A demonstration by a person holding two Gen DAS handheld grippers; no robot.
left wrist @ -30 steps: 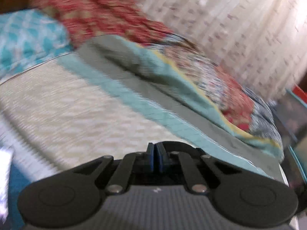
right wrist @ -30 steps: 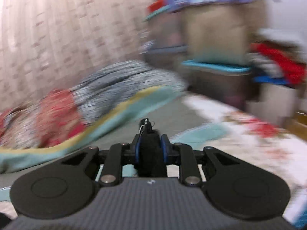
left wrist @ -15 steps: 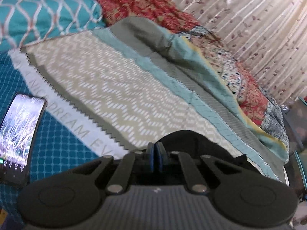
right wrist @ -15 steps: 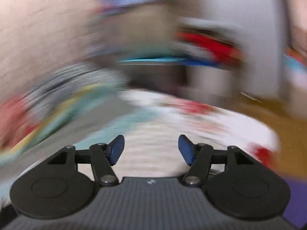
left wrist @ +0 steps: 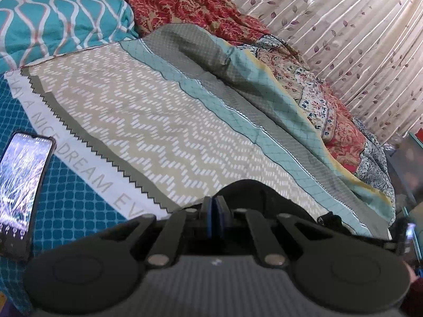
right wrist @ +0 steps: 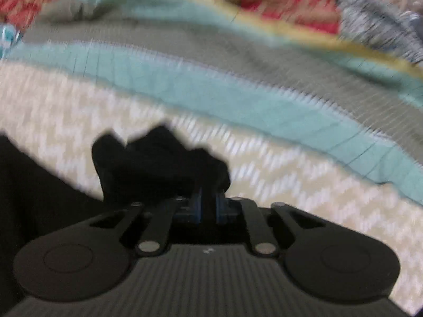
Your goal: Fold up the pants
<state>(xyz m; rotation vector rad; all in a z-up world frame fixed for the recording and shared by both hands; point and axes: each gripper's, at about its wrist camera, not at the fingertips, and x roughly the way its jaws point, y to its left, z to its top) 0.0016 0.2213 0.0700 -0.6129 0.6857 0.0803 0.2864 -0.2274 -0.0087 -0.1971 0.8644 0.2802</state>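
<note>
Right wrist view, pants: the black pants (right wrist: 158, 163) lie bunched on the bed, on the zigzag part of the bedsheet (right wrist: 304, 185), with dark cloth spreading to the left edge; the picture is blurred.
Right gripper: the right gripper (right wrist: 207, 207) has just been closing, and black cloth sits between its blue pads, which pinch it.
Left wrist view, pants: a black fold (left wrist: 253, 192) shows just past the fingertips.
Left gripper: the left gripper (left wrist: 213, 215) is fully closed, pads together; whether cloth is caught between them cannot be told.
Phone: a phone (left wrist: 18, 195) lies screen-up at the left on the teal bedding.
Farther back: a red patterned blanket (left wrist: 185, 2), a teal pillow (left wrist: 58, 18), a leaf-print curtain (left wrist: 343, 26).
</note>
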